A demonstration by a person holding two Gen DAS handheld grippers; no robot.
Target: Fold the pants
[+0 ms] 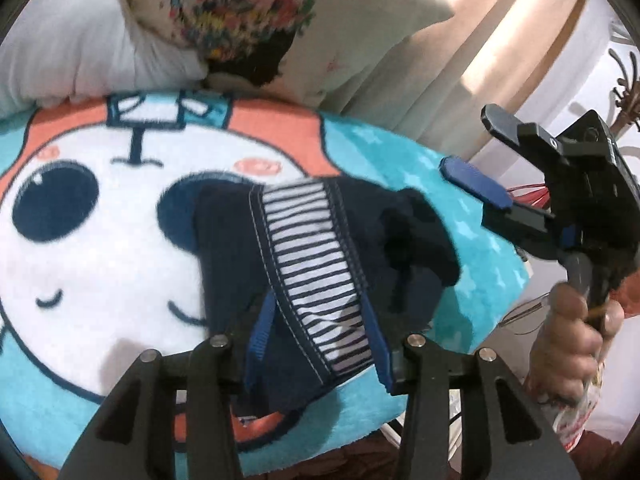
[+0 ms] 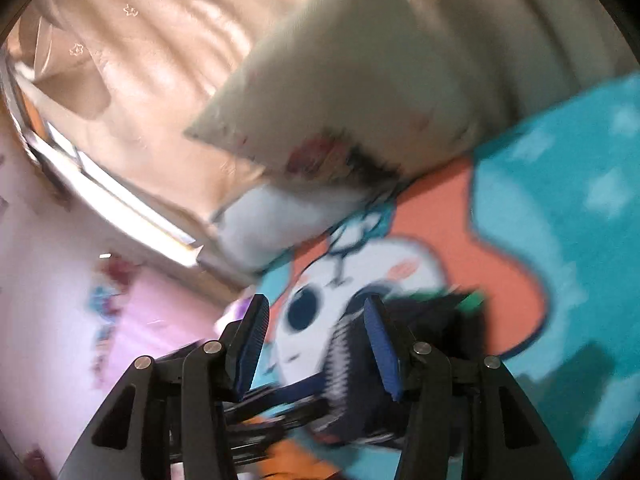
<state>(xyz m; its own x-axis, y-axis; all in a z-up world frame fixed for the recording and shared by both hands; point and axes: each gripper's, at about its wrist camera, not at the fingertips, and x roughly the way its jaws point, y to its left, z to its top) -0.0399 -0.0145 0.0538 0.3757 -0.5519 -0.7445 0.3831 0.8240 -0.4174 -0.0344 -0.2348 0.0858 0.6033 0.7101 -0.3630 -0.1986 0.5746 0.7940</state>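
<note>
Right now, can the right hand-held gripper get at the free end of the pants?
Probably yes: the right hand-held gripper is open beside the pants, with only bare blanket between them.

Right gripper [image 2: 318,344], jaws apart, above blurred pants [image 2: 416,320].

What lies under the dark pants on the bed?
Under the pants lies the cartoon-face blanket. They cover part of one printed eye and the cheek. What lies below the blanket cannot be seen.
</note>
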